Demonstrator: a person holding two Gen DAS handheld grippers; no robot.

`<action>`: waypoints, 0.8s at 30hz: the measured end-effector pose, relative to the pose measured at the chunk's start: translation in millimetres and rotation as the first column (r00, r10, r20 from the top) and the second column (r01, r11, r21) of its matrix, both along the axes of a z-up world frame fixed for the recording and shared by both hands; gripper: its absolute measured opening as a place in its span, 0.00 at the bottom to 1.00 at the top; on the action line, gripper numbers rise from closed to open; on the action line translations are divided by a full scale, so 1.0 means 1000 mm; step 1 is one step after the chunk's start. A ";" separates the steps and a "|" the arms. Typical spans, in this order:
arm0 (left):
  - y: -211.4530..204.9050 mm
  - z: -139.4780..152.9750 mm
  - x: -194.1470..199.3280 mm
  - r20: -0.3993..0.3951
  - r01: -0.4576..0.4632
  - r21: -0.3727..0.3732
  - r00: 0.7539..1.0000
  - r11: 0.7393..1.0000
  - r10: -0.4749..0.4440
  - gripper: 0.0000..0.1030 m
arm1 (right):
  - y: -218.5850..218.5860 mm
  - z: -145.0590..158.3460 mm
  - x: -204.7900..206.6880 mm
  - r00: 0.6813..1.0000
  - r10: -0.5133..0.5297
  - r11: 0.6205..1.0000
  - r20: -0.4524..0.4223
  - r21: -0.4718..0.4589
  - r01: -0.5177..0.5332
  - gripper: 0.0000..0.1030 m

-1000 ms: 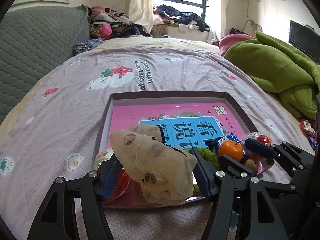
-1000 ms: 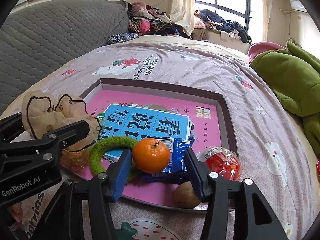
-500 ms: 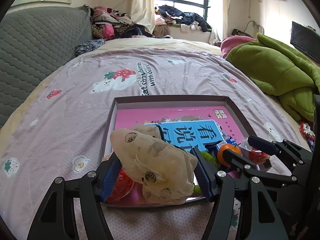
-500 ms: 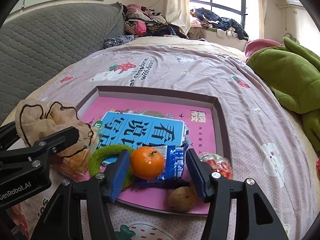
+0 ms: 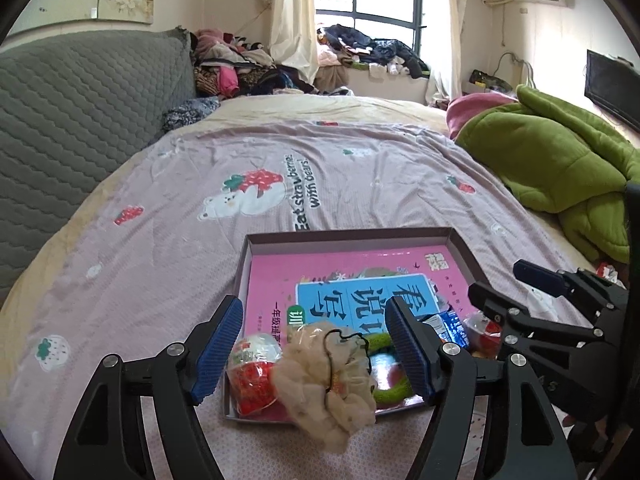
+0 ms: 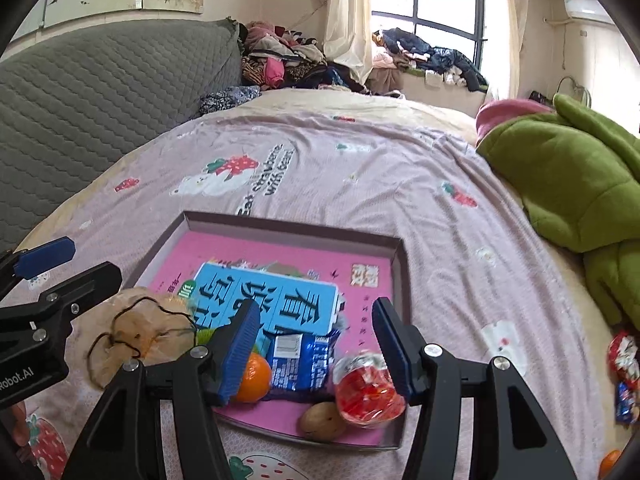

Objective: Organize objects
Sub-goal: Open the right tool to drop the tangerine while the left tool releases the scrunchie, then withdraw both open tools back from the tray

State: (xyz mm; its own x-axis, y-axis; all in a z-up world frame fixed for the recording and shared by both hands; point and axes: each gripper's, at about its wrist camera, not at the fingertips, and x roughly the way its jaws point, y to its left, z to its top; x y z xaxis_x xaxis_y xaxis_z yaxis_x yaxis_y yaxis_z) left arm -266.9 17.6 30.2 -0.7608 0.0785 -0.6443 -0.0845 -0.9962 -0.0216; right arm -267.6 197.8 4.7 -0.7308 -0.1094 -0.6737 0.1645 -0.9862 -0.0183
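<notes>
in the left wrist view, the left gripper [image 5: 316, 344] is wide apart and holds nothing; its jaws have just been opening. a crumpled cloth bag [image 5: 326, 380] lies below and between the blue pads, free of both, at the near edge of the box [image 5: 348, 240], partly hanging over onto the bed [image 5: 160, 248]. the box sits on the bed and has a pink book [image 5: 344, 276] flat inside it. a red snack pack [image 5: 254, 376] lies in the near left corner of the box, just beside the cloth bag. a green ring [image 5: 392, 388] shows behind the bag. a blue packet [image 5: 450, 328] is by the right pad. the right gripper [image 5: 504, 284] shows at the right side.

in the right wrist view, the right gripper [image 6: 316, 344] is let go too, with nothing gripped; its jaws have just been opening. the orange [image 6: 252, 378] rests in the box [image 6: 288, 226], partly hidden behind the left pad. the blue packet [image 6: 302, 362] lies next to it, on the pink book [image 6: 280, 254]. another red snack pack [image 6: 368, 392] lies near the right pad, and a walnut [image 6: 322, 422] is touching it at the near edge. the cloth bag [image 6: 140, 332] is off to the left, near the left gripper [image 6: 68, 264].
</notes>
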 end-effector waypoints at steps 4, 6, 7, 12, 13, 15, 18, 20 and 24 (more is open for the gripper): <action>-0.003 0.010 0.005 -0.009 -0.008 0.010 1.000 1.000 0.008 0.73 | -0.001 0.016 0.009 1.000 0.007 1.000 -0.029 0.003 -0.007 0.56; -0.003 0.016 0.009 -0.016 -0.012 0.006 1.000 1.000 0.012 0.73 | -0.002 0.024 0.013 0.999 0.011 1.000 -0.041 0.000 -0.011 0.56; -0.003 0.019 0.010 -0.017 -0.013 0.001 1.000 1.000 0.014 0.73 | -0.003 0.028 0.016 0.999 0.016 1.000 -0.048 -0.002 -0.016 0.56; -0.003 0.037 0.024 -0.042 -0.030 -0.012 0.999 0.999 0.029 0.73 | -0.007 0.050 0.030 0.996 0.024 1.000 -0.084 -0.005 -0.024 0.56; -0.003 0.040 0.027 -0.047 -0.033 -0.013 0.998 0.999 0.032 0.73 | -0.008 0.055 0.033 0.995 0.023 1.000 -0.092 -0.006 -0.024 0.56; -0.004 0.046 0.035 -0.056 -0.034 -0.009 0.998 0.999 0.033 0.73 | -0.008 0.063 0.041 0.994 0.027 1.000 -0.106 -0.011 -0.028 0.56; -0.005 0.051 0.045 -0.058 -0.033 0.005 0.998 0.999 0.033 0.73 | -0.007 0.072 0.055 0.992 0.025 0.999 -0.126 -0.022 -0.028 0.56; -0.005 0.052 0.053 -0.054 -0.044 0.005 0.998 0.999 0.044 0.73 | -0.007 0.076 0.066 0.991 0.022 0.999 -0.134 -0.036 -0.028 0.58; -0.007 0.046 0.069 -0.042 -0.062 0.005 0.997 0.998 0.062 0.73 | -0.007 0.078 0.084 0.990 0.019 0.998 -0.142 -0.055 -0.027 0.62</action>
State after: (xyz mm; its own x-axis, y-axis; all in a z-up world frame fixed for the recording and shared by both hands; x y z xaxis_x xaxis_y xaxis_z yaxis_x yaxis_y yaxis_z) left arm -197.6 10.8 75.8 -0.7909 0.0328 -0.6111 -0.0236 -0.9995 -0.0231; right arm -184.0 190.7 82.4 -0.8150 -0.1627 -0.5561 0.1872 -0.9822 0.0130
